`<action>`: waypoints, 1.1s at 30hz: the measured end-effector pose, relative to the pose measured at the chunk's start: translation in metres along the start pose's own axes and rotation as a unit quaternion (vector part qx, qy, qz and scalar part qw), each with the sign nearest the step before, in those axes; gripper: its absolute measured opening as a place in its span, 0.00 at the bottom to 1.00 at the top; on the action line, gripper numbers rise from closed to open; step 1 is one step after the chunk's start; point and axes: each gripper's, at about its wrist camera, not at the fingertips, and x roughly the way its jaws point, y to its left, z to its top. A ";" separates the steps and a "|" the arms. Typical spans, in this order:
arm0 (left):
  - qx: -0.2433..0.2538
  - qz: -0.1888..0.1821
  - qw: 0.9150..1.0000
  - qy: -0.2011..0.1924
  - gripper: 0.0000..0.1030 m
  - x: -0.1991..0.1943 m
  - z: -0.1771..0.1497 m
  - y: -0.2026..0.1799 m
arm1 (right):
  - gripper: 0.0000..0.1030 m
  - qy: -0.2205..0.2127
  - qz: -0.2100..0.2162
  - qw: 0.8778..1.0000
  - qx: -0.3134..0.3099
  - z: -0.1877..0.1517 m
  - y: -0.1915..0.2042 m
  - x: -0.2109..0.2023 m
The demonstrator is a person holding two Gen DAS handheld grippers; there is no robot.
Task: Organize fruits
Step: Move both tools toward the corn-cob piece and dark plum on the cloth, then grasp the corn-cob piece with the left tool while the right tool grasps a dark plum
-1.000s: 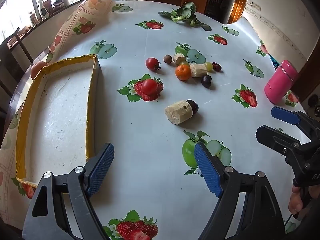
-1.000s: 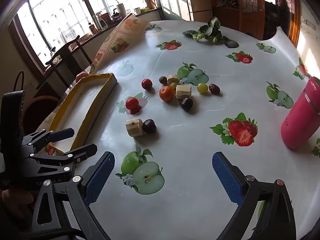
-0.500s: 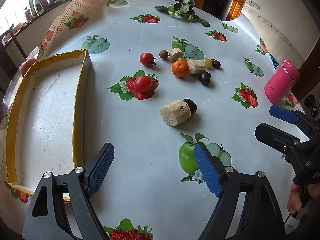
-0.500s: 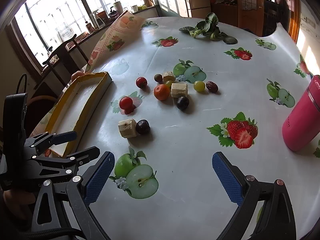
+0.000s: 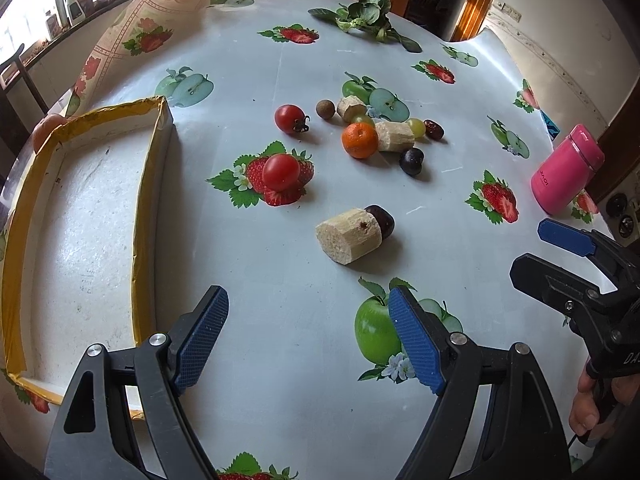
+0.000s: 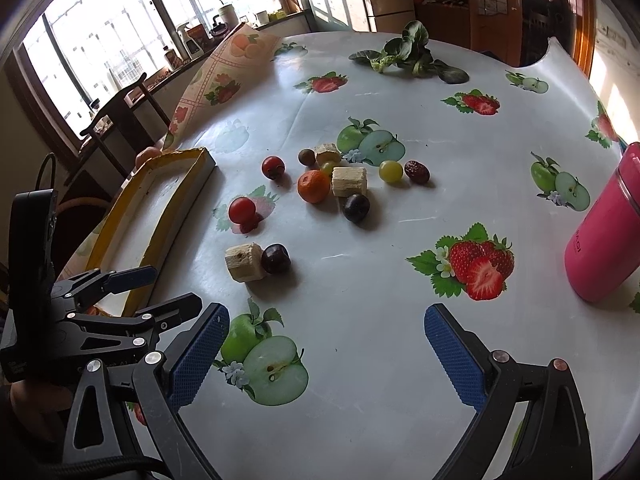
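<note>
Both the left gripper (image 5: 308,340) and right gripper (image 6: 326,354) hover with jaws apart, empty. Ahead of the left jaws lies a pale cut cane-like chunk (image 5: 349,236), touching a dark, possibly cherry, fruit (image 5: 380,220); the yellow-rimmed white tray (image 5: 150,184) sits left.

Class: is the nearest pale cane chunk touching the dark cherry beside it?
Touching. The left wrist view shows the cherry pressed against the chunk with no gap; the right wrist view agrees.

left tongs (image 5: 308,340): black frame, blue ribbed pads | right tongs (image 6: 326,350): same, silver screws
</note>
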 end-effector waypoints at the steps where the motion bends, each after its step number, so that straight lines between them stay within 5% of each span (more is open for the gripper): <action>1: -0.001 -0.002 1.000 -0.001 0.80 0.001 0.002 0.000 | 0.95 0.001 0.000 1.000 0.001 0.000 0.000 0.001; 14: 0.000 -0.028 1.000 0.010 0.74 0.042 0.030 -0.011 | 0.89 0.004 -0.001 1.000 0.012 0.009 0.000 0.015; 20: 0.000 -0.072 0.997 0.021 0.43 0.057 0.031 -0.011 | 0.79 0.012 -0.002 0.999 0.029 0.014 -0.005 0.027; 26: 0.000 -0.071 0.997 0.020 0.42 0.045 0.021 0.006 | 0.58 0.026 0.028 0.998 0.056 0.021 -0.004 0.050; 33: -0.020 -0.068 0.997 0.018 0.42 0.021 0.009 0.034 | 0.53 0.048 0.049 0.997 0.030 0.029 0.031 0.087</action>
